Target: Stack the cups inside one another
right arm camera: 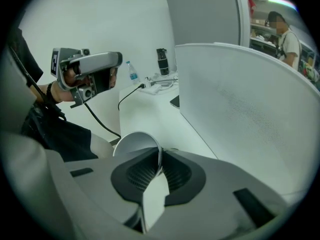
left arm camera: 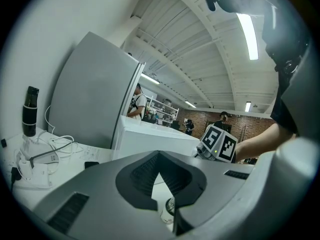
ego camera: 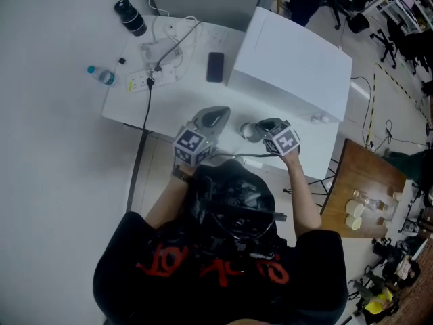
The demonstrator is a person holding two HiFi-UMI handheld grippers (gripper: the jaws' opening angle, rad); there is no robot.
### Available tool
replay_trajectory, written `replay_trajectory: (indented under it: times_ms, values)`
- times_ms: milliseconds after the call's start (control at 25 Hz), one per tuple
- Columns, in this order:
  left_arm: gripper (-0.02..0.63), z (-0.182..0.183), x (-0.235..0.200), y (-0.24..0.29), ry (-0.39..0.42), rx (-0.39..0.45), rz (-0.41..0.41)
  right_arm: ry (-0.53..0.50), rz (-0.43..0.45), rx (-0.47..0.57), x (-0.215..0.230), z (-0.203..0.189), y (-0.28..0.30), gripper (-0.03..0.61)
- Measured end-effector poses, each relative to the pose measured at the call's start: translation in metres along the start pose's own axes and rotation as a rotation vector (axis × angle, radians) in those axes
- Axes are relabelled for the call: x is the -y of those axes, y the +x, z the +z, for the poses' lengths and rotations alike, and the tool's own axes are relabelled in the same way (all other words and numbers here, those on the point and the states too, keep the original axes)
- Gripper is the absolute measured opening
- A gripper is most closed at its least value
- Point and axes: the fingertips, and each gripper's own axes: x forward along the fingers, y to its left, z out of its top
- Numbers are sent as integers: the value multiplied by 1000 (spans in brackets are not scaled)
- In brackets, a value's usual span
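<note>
Cup (right arm camera: pixel 132 145), white paper, is pinched by its wall between the jaws of the right gripper (right arm camera: pixel 160 153), which are closed on it. Its round mouth is tilted and stands clear beyond the tips. In the head view the cup (ego camera: pixel 250 133) hangs over the near edge of the white table (ego camera: pixel 176 107), just in front of the white box (ego camera: pixel 291 59). The left gripper (ego camera: pixel 214 117) hovers just beside it, on the side away from the box and apart from the cup. In the left gripper view its jaws meet at the tips and grip nothing. Only a narrow slit lies behind them, and a small round-rimmed thing shows low in it, too little to name. A black phone (ego camera: pixel 215 66) lies flat just beside the box. Farther from the box are a white power strip (ego camera: pixel 142 81) with tangled cables and an upright black bottle (ego camera: pixel 130 15). A clear water bottle (ego camera: pixel 101 75) is at the table edge farthest from the box.
</note>
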Motion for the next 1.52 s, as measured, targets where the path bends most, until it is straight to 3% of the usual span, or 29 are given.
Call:
replay_trajectory:
  times_ms: [240,960,1040,1120,1320,1520]
  values:
    - [0,15,2,-7,16,39,12,-41,-12,-3,-8,10,9,31]
    - [0,19,-4,-7,6,44,13,24,-6,36,0,0,17,58]
    - [0,19,-3,-5,8,40,5,47,0,108,3,-1,9,58]
    - [0,17,-1,-4,16,33,-7,93,-18,262,5,14,-15,58]
    - [0,20,13,5,37,15,-52,206,-181,648,18,37,-98,9]
    - [0,42,26,16,32,30,-96,304,-325,856,24,28,-173,6]
